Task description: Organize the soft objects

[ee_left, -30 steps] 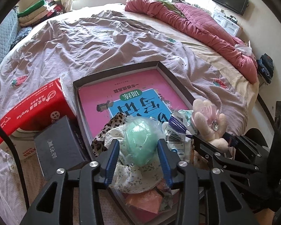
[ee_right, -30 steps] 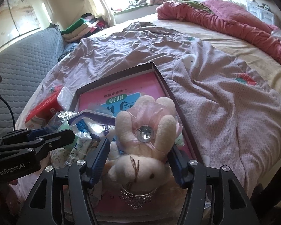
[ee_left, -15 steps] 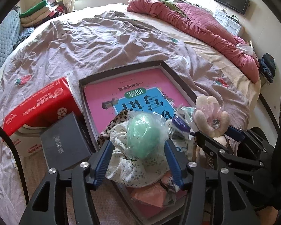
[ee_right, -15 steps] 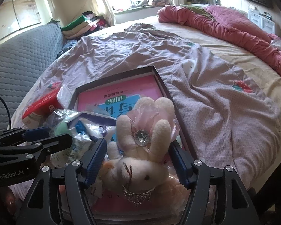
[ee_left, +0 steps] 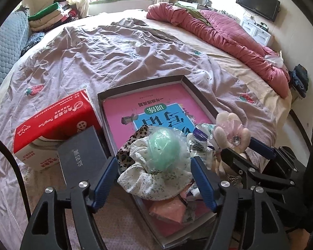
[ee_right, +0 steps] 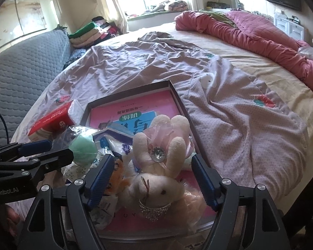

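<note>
Bedroom with a wide bed [ee_left: 119, 48] under a wrinkled mauve sheet, a pink quilt bunched along the far edge. Landmark for everything below: shallow dark tray [ee_left: 189, 84] near the bed's front edge, a pink workbook lying flat inside.

Just left of the tray: red tissue box [ee_left: 54, 123], with a dark grey box [ee_left: 81, 156] leaning against it, touching the tray wall.

Inside the tray, front-left part: green ball [ee_left: 164, 150] wrapped in clear film, resting on a floral cloth [ee_left: 156, 179] over a leopard-print piece. Left gripper [ee_left: 154, 181] straddling that pile, fingers opening, pads clear of the cloth on both sides, nothing gripped.

Inside the tray, front-right part: plush rabbit [ee_right: 156, 179] with a pink bow and a gem, lying on the workbook beside a crinkled plastic pack. Right gripper [ee_right: 152, 179] around it, fingers opening too, a visible gap on each side of the plush, so no hold.

Step in hand, by the look of it: release of 2 soft items into the tray. Next move likely calls for drawing both grippers back and up without snagging cloth or plush, then seeking any remaining soft item outside the tray; none clearly visible nearby.
</note>
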The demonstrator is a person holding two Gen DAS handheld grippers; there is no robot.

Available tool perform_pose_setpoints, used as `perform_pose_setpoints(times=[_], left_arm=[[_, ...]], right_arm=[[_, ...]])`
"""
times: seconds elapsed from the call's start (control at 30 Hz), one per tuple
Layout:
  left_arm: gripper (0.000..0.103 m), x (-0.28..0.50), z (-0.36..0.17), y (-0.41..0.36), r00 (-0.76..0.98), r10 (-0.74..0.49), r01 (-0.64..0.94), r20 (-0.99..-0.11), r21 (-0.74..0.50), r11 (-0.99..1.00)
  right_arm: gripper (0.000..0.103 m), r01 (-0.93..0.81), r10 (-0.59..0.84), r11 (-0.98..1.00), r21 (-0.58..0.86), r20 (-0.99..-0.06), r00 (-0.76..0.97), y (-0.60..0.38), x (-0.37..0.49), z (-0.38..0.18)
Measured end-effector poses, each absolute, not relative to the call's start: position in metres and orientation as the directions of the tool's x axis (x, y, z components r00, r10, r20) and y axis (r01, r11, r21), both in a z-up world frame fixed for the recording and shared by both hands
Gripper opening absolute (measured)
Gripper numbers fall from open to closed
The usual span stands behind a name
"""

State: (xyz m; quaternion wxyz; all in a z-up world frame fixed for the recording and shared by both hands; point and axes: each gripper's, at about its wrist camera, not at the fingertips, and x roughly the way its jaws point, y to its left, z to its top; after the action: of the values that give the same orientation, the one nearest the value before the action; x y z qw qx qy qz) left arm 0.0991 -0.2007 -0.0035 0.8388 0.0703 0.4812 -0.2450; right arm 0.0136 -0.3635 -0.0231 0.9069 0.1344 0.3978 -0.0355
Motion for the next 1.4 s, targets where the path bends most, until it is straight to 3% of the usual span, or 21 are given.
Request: perform_pose_setpoints(times=[0.27,0.83,1.4], left_arm=[[0.079,0.092,0.011,-0.196,0.451,-0.33,0.467,-0.829,-0.096,0.879],[0.08,0.062,0.035,-0.166,0.513,-0.271,0.386,-0.814,-0.063,0.92],[0.081,-0.015,0.041,-0.114,0.558,-0.195,0.279,-0.807,-0.039,0.959]], right_arm=[[0.078,0.173,0.011,0.967,0.188,-0.707,0.707,-0.359,0.007,-0.005],[0.082,0.162,-0.028,0.975,0.152,-0.637,0.77,-0.345,-0.024,0.038],[0.082,0.001,0.057,0.996,0.093,-0.624,0.78,-0.283,-0.083,0.057]])
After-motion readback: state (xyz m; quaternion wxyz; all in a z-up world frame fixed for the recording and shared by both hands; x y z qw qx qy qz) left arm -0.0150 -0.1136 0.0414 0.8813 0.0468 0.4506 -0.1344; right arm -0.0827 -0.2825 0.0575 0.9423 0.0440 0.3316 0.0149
